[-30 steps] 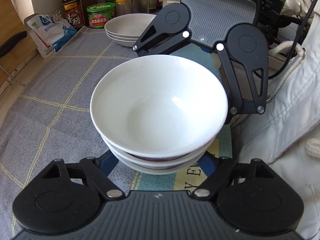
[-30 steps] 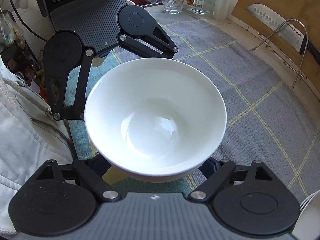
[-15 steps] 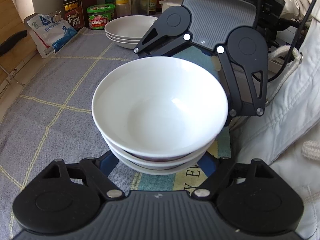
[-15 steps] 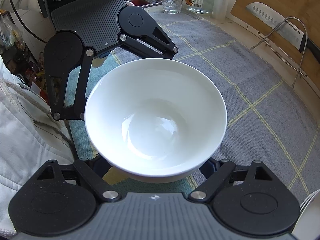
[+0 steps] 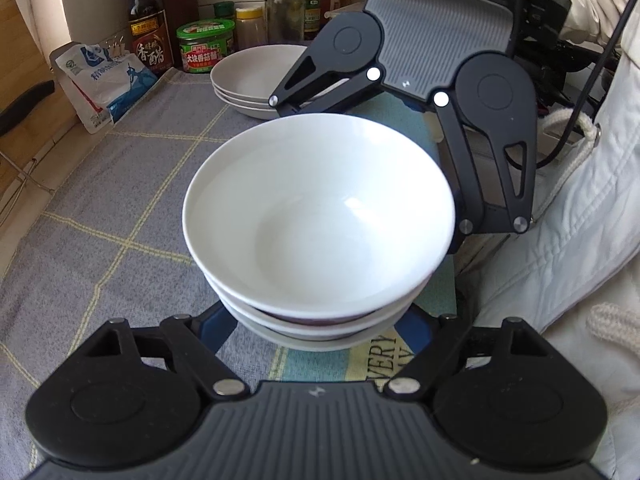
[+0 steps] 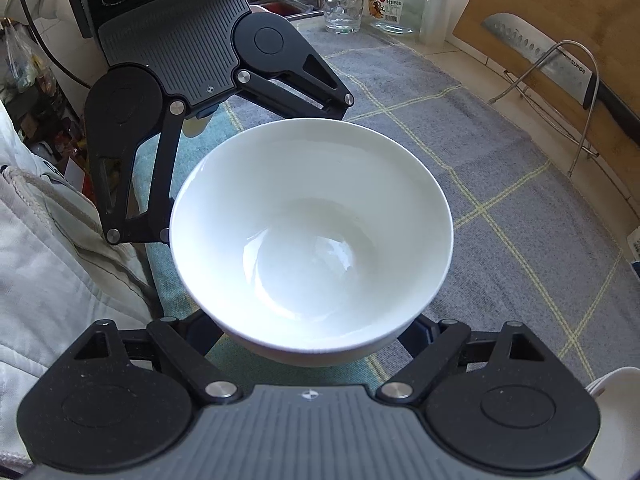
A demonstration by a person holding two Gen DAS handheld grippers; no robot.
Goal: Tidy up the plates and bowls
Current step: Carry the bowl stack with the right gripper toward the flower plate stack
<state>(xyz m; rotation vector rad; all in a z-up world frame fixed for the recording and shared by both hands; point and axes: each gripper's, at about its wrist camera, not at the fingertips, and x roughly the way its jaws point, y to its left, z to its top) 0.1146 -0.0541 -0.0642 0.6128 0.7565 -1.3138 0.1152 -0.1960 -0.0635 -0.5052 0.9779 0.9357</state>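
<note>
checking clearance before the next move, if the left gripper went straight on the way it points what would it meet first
Most likely the stack of white bowls, which already sits between the left gripper fingers. The right gripper faces it from the far side. Exact depth is hard to judge.

Desk (image 5: 24, 264) covered by grey cloth with yellow grid (image 5: 120, 208); on cloth: stack of white bowls (image 5: 320, 220) at near edge, stack of shallow white dishes (image 5: 248, 80) farther back, blue-white pouch (image 5: 104, 76) beside bottles and jars (image 5: 204, 46).
</note>
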